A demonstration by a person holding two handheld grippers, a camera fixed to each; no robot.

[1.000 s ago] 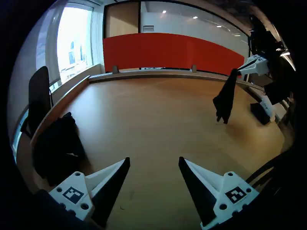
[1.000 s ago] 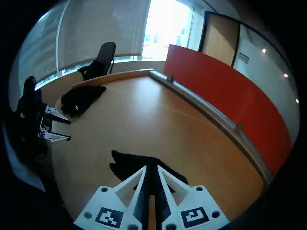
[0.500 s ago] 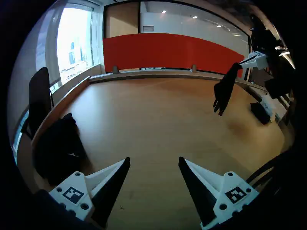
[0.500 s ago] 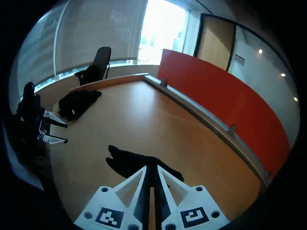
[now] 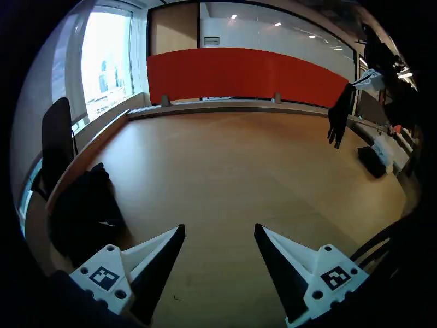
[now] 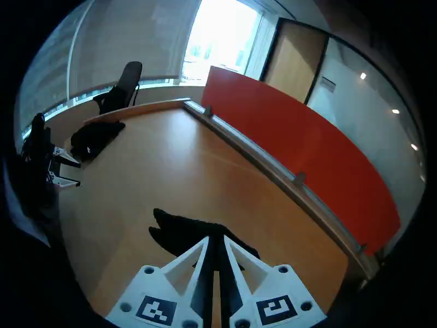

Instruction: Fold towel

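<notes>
A dark towel hangs from my right gripper, whose two white fingers are shut on its edge. In the left gripper view the same towel dangles in the air at the far right, held up by the right gripper. My left gripper stands open low over the wooden table, with nothing between its fingers. The right gripper view shows the left gripper far off at the table's left end.
A heap of dark cloth lies at the table's left edge, also the dark heap in the right gripper view. A red partition runs along the far side. A black chair stands by the window. Dark boxes sit at the right.
The right gripper has carried the towel up and away to the right, off the table surface. My left gripper has stayed where it was, open.
</notes>
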